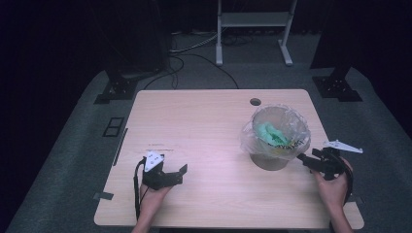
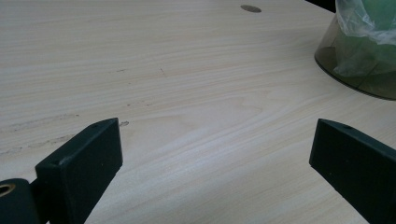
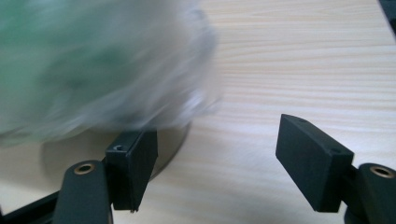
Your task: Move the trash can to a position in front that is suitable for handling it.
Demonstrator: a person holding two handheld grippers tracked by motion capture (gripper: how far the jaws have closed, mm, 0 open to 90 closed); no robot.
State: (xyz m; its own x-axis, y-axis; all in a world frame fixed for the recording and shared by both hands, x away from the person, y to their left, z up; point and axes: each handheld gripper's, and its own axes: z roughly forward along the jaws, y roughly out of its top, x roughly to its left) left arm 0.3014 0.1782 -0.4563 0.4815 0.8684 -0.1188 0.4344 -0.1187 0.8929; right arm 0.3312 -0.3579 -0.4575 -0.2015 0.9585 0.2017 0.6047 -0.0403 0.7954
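A small translucent bin (image 1: 272,158) lined with a clear plastic bag (image 1: 252,138) stands on the right half of the table; green crumpled stuff (image 1: 269,133) lies inside it. My right gripper (image 1: 305,160) hovers just right of the bin's base, jaws apart and empty; in the right gripper view the blurred bag (image 3: 93,65) hangs over the left fingertip (image 3: 133,168). My left gripper (image 1: 180,171) rests low at the front left of the table, open with only bare wood between its fingers (image 2: 79,163). The bin (image 2: 359,60) shows at that view's upper right.
The pale wooden table (image 1: 209,126) has a round cable hole (image 1: 255,102) near its far edge. A white metal stand (image 1: 252,29) and dark equipment bases (image 1: 116,87) sit on the grey floor beyond. Cables run across the floor behind the table.
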